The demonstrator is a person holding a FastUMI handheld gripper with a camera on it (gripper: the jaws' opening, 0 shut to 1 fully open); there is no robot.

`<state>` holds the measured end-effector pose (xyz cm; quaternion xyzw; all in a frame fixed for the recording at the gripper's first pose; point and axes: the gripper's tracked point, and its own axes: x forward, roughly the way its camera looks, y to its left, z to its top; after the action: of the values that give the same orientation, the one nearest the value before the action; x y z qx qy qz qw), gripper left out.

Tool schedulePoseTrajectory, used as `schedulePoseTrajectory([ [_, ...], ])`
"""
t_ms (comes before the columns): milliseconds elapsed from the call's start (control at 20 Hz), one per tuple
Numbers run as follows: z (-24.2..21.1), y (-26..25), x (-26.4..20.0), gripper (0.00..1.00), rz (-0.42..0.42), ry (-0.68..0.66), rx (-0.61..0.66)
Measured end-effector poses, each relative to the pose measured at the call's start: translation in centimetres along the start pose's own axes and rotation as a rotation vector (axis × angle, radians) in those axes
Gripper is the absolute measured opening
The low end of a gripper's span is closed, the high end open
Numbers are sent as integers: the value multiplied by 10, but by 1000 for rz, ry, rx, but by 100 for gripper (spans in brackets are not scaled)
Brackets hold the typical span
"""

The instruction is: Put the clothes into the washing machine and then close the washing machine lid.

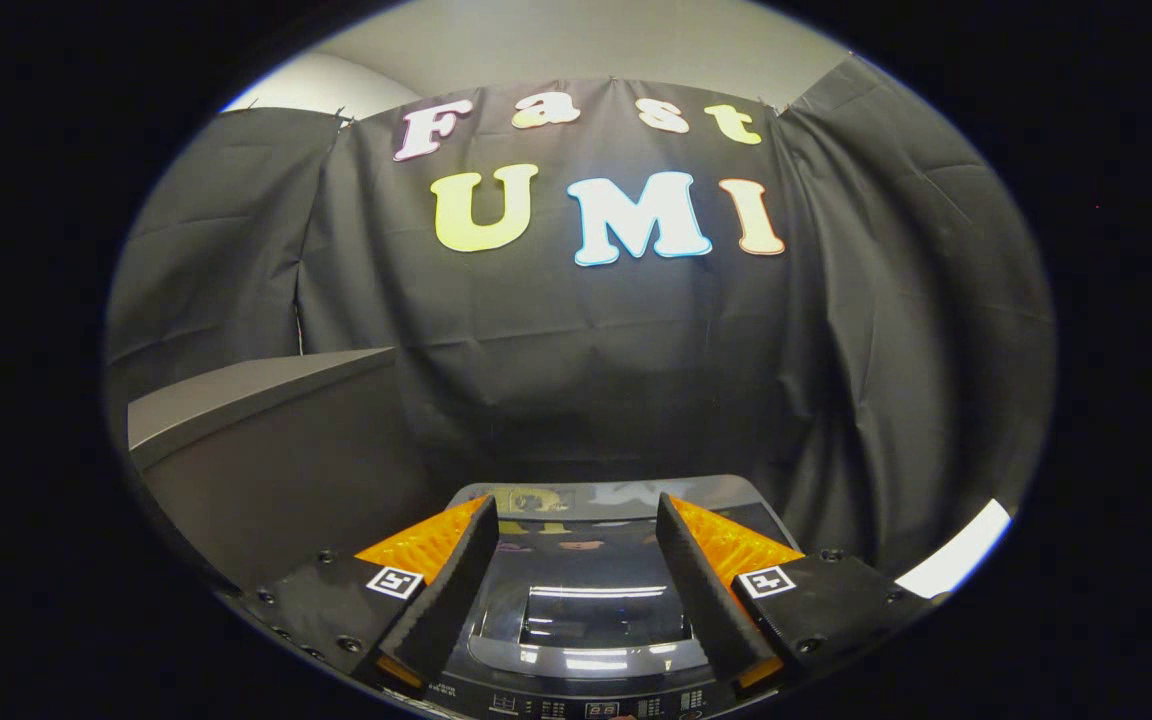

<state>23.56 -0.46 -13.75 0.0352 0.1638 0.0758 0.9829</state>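
— Where's the washer?
— I see the glossy dark top-loading washing machine below, between my tongs, lid down. Tongs spread, empty.
— Any writing?
— Panel markings too small to read.

One washing machine, lid down; one tongs, two fingers apart, empty.

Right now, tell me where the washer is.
In the gripper view the washer sits below and between the open claw's fingers, lid down, with a dark cabinet to its left.
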Motion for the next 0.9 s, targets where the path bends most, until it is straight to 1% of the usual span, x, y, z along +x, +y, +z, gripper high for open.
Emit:
schedulePoseTrajectory([
  [100,0,-1,-4,98,-2,-2,12],
  [250,13,0,-16,98,-6,-22,11],
  [600,63,0,-62,98,-33,-99,2],
  [700,70,0,-76,98,-50,-107,-10],
  [900,88,9,-108,98,-50,-140,-33],
])
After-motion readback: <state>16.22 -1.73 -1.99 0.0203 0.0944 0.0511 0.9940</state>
